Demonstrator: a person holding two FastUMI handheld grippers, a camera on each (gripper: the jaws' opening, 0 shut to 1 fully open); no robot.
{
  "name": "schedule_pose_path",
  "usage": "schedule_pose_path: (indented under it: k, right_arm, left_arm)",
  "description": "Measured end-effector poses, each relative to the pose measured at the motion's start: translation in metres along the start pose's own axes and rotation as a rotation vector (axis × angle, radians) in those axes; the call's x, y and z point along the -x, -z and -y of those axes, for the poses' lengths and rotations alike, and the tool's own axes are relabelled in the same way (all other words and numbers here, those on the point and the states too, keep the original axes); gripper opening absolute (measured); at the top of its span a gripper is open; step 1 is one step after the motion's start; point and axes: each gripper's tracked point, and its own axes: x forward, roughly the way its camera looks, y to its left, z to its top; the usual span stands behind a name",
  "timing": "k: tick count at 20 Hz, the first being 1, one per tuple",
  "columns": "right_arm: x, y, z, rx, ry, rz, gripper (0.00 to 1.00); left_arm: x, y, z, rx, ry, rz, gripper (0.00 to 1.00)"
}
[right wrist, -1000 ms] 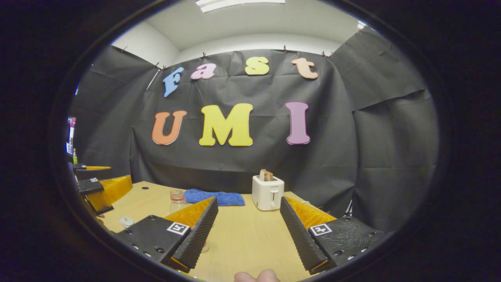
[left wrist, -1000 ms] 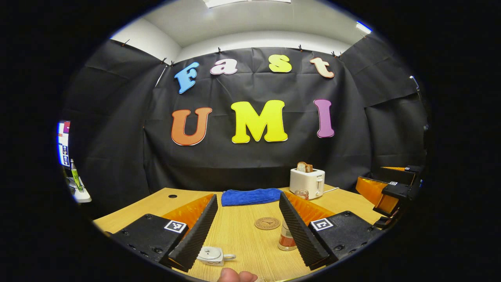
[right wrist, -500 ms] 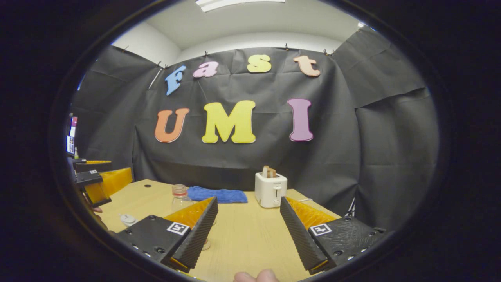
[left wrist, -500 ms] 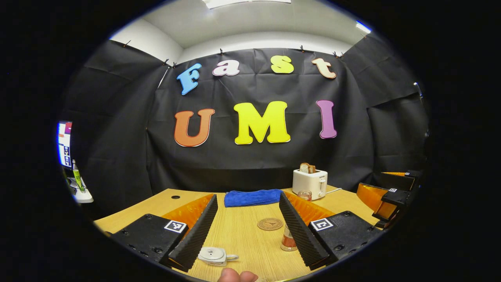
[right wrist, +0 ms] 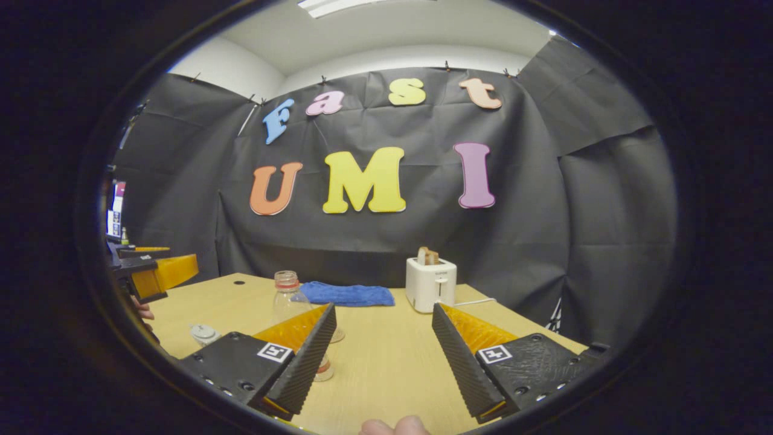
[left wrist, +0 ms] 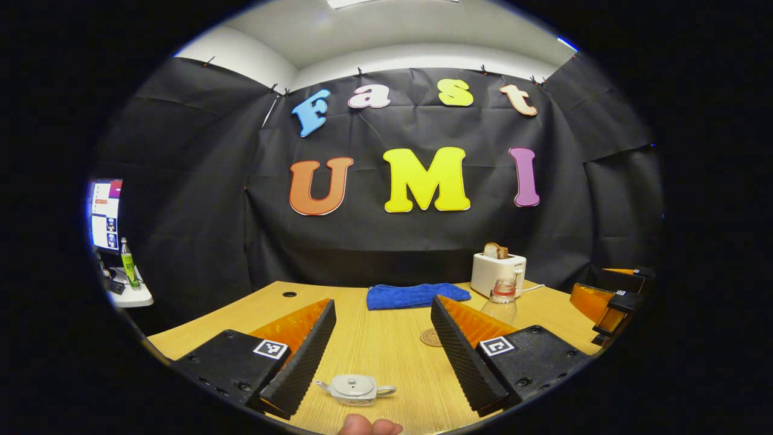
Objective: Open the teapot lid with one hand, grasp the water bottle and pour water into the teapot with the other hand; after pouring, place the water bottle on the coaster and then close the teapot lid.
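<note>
The wooden table (left wrist: 386,344) fills the lower part of both views, and against the frames from a second ago more of it shows in each, with every object sitting lower and nearer. On it, the blue towel (left wrist: 416,296) lies at 12 o'clock from the left gripper (left wrist: 382,356), and the white toaster (left wrist: 497,273) stands at 1 o'clock; its front bears small print too small to read. The water bottle (left wrist: 500,302), earlier half hidden low beside the left gripper's right finger, now rises upright above that finger at 1 o'clock, its label too blurred to read. The teapot (left wrist: 355,389), lid on, has slid from the left finger toward the middle of the gap, at 6 o'clock near a fingertip of the person's hand. The coaster (left wrist: 430,337) is now partly covered by the right finger. The left gripper's fingers stand wide apart, holding nothing. The right gripper (right wrist: 383,356) is likewise spread wide and empty, with the bottle at its 10 o'clock.
</note>
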Motion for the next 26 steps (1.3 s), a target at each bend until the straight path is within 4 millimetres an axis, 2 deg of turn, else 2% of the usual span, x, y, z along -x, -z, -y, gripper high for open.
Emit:
schedule_pose_path:
  k: [4, 7, 8, 12, 13, 15, 18, 21, 22, 23, 24, 25, 26]
  right_arm:
    - [-0.008, 0.017, -0.010, -0.047, -0.036, -0.035, 0.95]
    - [-0.010, 0.022, -0.009, -0.042, -0.038, -0.037, 0.98]
    - [-0.010, 0.022, -0.006, -0.018, -0.029, -0.027, 0.96]
    - [-0.008, 0.028, 0.000, 0.038, -0.014, -0.017, 0.98]
    - [-0.009, 0.030, 0.000, 0.036, -0.015, -0.022, 0.96]
    - [-0.009, 0.034, 0.004, 0.032, -0.013, -0.032, 0.98]
    - [-0.012, 0.038, 0.006, 0.028, -0.010, -0.043, 0.96]
    - [-0.014, 0.040, 0.004, 0.034, -0.011, -0.044, 0.96]
    - [-0.016, 0.041, 0.003, 0.035, -0.015, -0.045, 0.98]
    - [-0.016, 0.042, 0.003, 0.035, -0.017, -0.048, 0.96]
    - [-0.018, 0.045, 0.000, 0.035, -0.022, -0.053, 0.94]
    - [-0.018, 0.046, 0.000, 0.036, -0.024, -0.057, 0.98]
    - [-0.019, 0.047, -0.001, 0.038, -0.026, -0.060, 0.98]
  left_arm:
    - [0.011, 0.027, -0.014, -0.010, -0.012, -0.053, 0.99]
    - [0.013, 0.053, -0.015, 0.017, -0.003, -0.110, 0.99]
    - [0.012, 0.060, -0.016, 0.023, -0.001, -0.132, 0.99]
    - [0.004, 0.090, -0.017, 0.045, 0.011, -0.213, 0.97]
    - [0.000, 0.098, -0.018, 0.045, 0.011, -0.237, 0.94]
    - [-0.004, 0.116, -0.024, 0.038, 0.003, -0.295, 0.87]
    - [-0.009, 0.130, -0.030, 0.028, -0.012, -0.342, 0.77]
    - [-0.012, 0.132, -0.031, 0.027, -0.008, -0.355, 0.64]
    - [-0.014, 0.132, -0.032, 0.020, -0.010, -0.355, 0.63]
    - [-0.016, 0.132, -0.033, 0.013, -0.014, -0.353, 0.64]
    - [-0.016, 0.132, -0.034, 0.008, -0.016, -0.352, 0.55]
    - [-0.017, 0.131, -0.035, 0.005, -0.019, -0.350, 0.47]
    - [-0.017, 0.131, -0.035, 0.003, -0.020, -0.349, 0.44]
